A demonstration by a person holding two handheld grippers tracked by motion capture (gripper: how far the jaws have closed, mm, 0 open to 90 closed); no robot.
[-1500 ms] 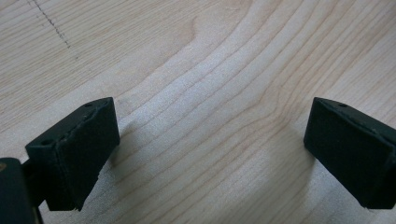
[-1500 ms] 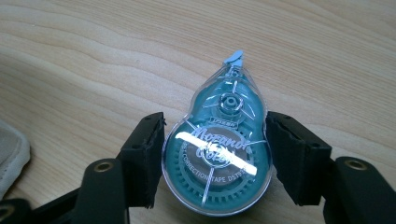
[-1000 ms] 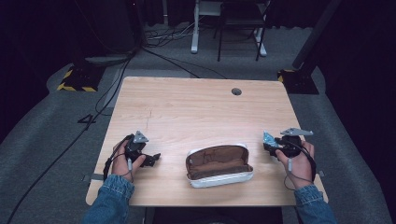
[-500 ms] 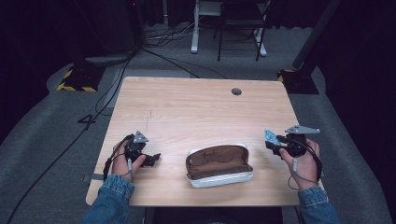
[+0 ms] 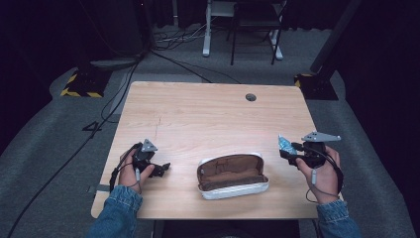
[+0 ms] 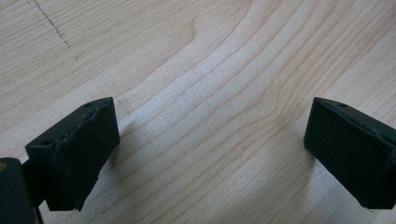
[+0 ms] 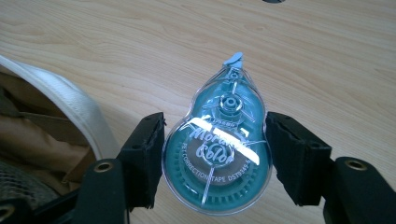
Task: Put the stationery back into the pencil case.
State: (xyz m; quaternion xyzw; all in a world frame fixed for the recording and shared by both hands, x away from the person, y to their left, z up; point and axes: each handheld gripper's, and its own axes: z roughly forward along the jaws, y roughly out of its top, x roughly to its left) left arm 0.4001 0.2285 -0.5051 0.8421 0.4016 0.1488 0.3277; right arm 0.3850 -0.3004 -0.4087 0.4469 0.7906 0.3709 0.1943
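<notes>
I have the teal, clear-shelled, pear-shaped correction tape dispenser (image 7: 219, 144) clamped between the two black pads of my right gripper (image 7: 215, 154), its narrow tip pointing away from me. In the high view the dispenser (image 5: 286, 144) sits raised above the right part of the light wooden table (image 5: 208, 114), to the right of the open brown-lined pencil case with the white rim (image 5: 233, 176). My left gripper (image 5: 158, 168) rests near the table's left edge, jaws spread wide with only bare wood between them.
</notes>
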